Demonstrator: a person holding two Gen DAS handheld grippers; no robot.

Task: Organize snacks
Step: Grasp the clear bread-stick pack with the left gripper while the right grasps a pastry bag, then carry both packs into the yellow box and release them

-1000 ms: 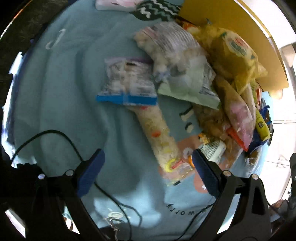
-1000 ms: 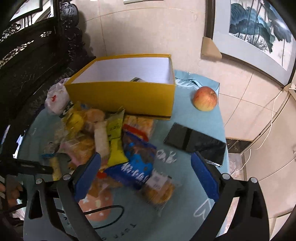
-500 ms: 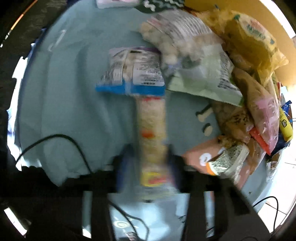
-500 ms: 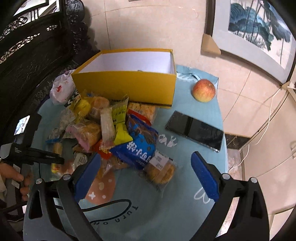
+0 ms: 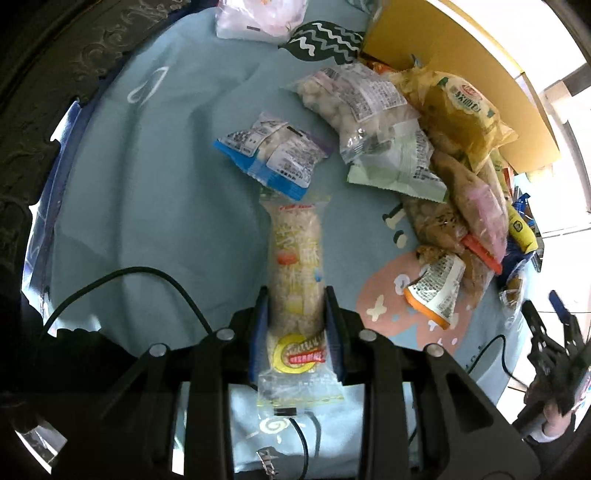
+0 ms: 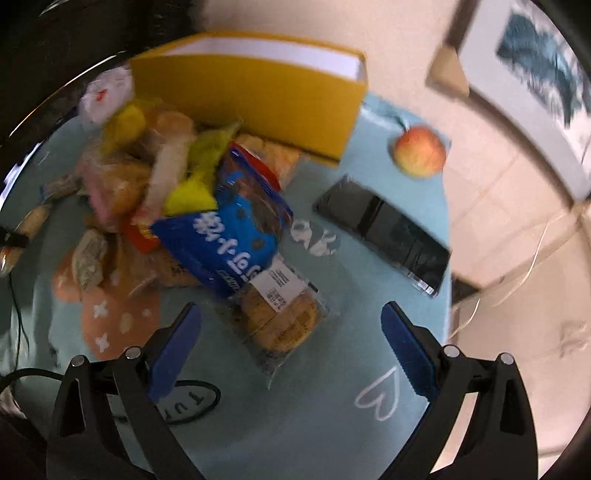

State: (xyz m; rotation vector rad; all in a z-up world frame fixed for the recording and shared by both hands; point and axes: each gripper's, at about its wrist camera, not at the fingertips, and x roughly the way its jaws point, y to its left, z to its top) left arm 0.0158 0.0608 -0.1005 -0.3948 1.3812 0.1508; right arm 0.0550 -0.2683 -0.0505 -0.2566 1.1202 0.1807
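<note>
Gripping a long clear rice-cracker pack [image 5: 295, 273], the left gripper [image 5: 295, 314] has both blue pads pressed on the pack's sides near its lower end, so it's clamped tight. The pack's far tip sits right by a blue-edged snack bag [image 5: 273, 158], can't tell if they touch, roughly mid table on the light blue cloth [image 5: 147, 184].

The right gripper [image 6: 291, 343] has its jaws wide apart w/ nothing between the pads, hanging over a clear pack of round biscuits [image 6: 280, 317] near the front edge of the table. The view's pretty blurry tbh.

Just behind the biscuits is a blue cookie bag [image 6: 229, 236], lying on the front edge of the main snack pile [image 6: 147, 173]. The pile runs up against the yellow box [image 6: 266, 96] at the back edge of the table. A black phone [image 6: 384, 229] lies flat on the cloth toward the right edge, and an apple [image 6: 419, 155] sits near the back right, just beside the box corner.

In the left view there's also a white plastic bag [image 5: 258, 18] at the far edge.
</note>
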